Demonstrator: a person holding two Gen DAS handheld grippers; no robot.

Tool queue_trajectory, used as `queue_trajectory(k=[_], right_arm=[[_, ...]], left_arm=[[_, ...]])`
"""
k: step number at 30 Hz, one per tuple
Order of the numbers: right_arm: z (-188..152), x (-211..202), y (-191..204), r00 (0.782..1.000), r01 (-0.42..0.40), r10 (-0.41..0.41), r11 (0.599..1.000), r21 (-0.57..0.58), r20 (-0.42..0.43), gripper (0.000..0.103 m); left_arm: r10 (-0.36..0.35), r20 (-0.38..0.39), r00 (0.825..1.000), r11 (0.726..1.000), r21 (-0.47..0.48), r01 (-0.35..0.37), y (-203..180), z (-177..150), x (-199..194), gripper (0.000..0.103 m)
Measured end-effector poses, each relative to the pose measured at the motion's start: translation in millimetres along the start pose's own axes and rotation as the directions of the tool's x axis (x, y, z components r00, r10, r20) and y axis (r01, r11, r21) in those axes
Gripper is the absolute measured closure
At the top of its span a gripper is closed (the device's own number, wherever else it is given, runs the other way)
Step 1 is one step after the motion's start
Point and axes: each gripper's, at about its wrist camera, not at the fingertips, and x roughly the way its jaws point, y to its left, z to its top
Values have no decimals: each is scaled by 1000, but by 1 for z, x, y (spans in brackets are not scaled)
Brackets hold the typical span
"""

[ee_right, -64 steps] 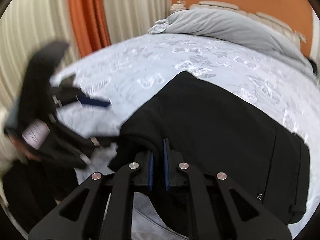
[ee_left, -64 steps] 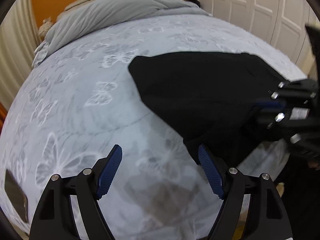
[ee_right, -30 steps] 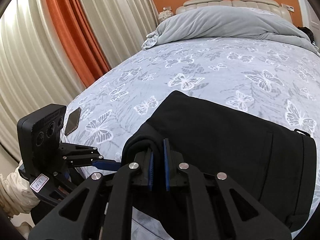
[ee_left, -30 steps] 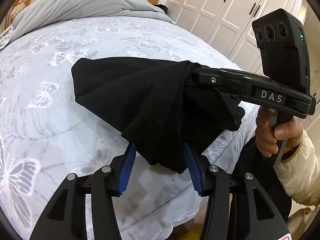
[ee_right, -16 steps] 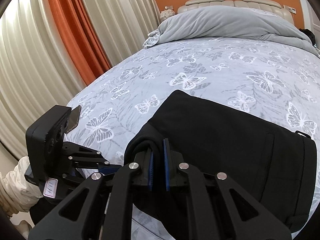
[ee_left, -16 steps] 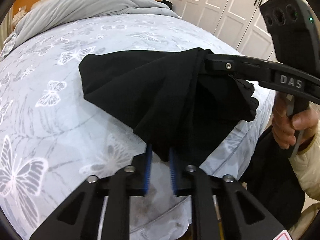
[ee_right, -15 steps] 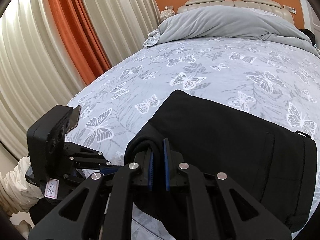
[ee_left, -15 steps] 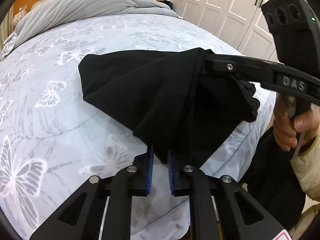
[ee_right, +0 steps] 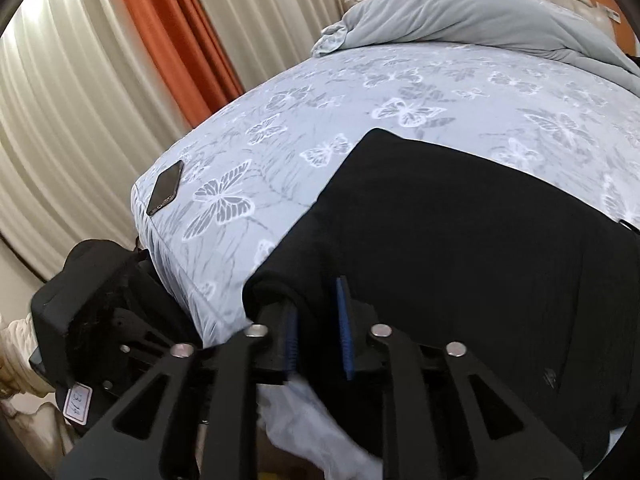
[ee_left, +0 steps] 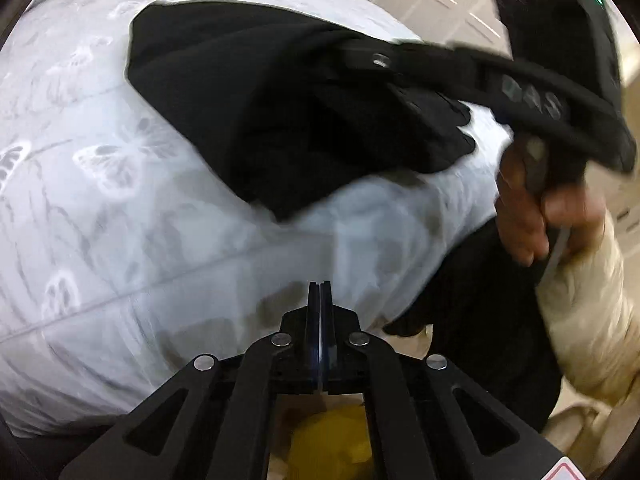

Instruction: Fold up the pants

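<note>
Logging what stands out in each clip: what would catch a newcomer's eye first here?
The black pants lie bunched in a dark heap near the edge of the bed, stark against its pale butterfly cover. The right gripper has just been opening, a fold of the pants between its blue pads; the left gripper is shut on nothing. A phone lies at the bed's corner.

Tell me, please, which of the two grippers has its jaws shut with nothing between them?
The left gripper: its blue pads meet over bare bedsheet, while the right gripper has just been opening beside the black pants.
</note>
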Motion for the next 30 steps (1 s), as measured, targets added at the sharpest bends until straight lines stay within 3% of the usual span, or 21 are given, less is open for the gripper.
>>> queue_trajectory(k=[1,2,3,4,5,7,8,10,11,13,14,16,17,20,23,26,29,30], right_arm=[[-4,-11,0,1000,-8,8,1000,16,21,49],[-10,-22,1,999,-30,29,999,28,43,41],[-17,-30,2,996,-61,59,998,34,61,36],[-22,-34,5,995,-83,82,996,27,57,37],[-23,-34,11,995,-75,75,997,0,61,38],[-15,-30,17,993,-75,76,997,-19,93,51],[-9,-25,14,986,-121,117,992,24,119,53],[-3,-3,2,967,-227,206,962,150,149,70],[-9,30,1,971,-240,229,944,224,76,71],[-31,77,31,969,-185,207,971,153,-139,73],[-40,79,54,960,-219,227,974,64,-166,73],[-43,69,72,939,-290,292,956,38,-184,74],[-40,52,73,954,-272,272,962,19,-129,74],[-38,17,42,977,-207,210,971,117,-19,73],[-54,6,18,985,-165,173,963,214,-19,72],[-67,20,33,987,-132,144,979,158,-72,70],[-57,35,50,997,-69,71,996,53,-31,70],[-53,41,51,998,-56,57,998,40,-28,65]], left_arm=[[11,15,1000,1000,23,-12,-6,-3,-7,95],[6,37,999,1000,26,-7,-8,-5,-16,86],[0,72,997,1000,8,0,-6,-7,-29,72],[7,110,994,1000,-20,-5,-1,-7,-44,64],[20,137,990,999,-41,-15,4,-6,-56,52],[98,212,972,992,-102,-78,21,2,-87,47],[140,252,958,984,-139,-107,31,9,-103,46],[226,319,920,958,-242,-152,49,20,-130,41],[256,342,904,946,-280,-162,56,24,-140,37],[347,377,859,904,-380,-199,72,34,-160,37],[365,383,849,895,-396,-206,72,37,-162,37],[391,385,836,883,-412,-223,74,41,-164,37],[403,385,831,878,-418,-232,75,39,-167,37],[391,357,848,884,-401,-239,75,40,-161,35],[409,321,854,885,-368,-285,75,39,-153,33],[421,309,853,884,-350,-310,74,38,-143,33],[405,300,864,888,-353,-294,73,39,-129,31],[401,294,868,888,-359,-288,73,40,-127,31]])
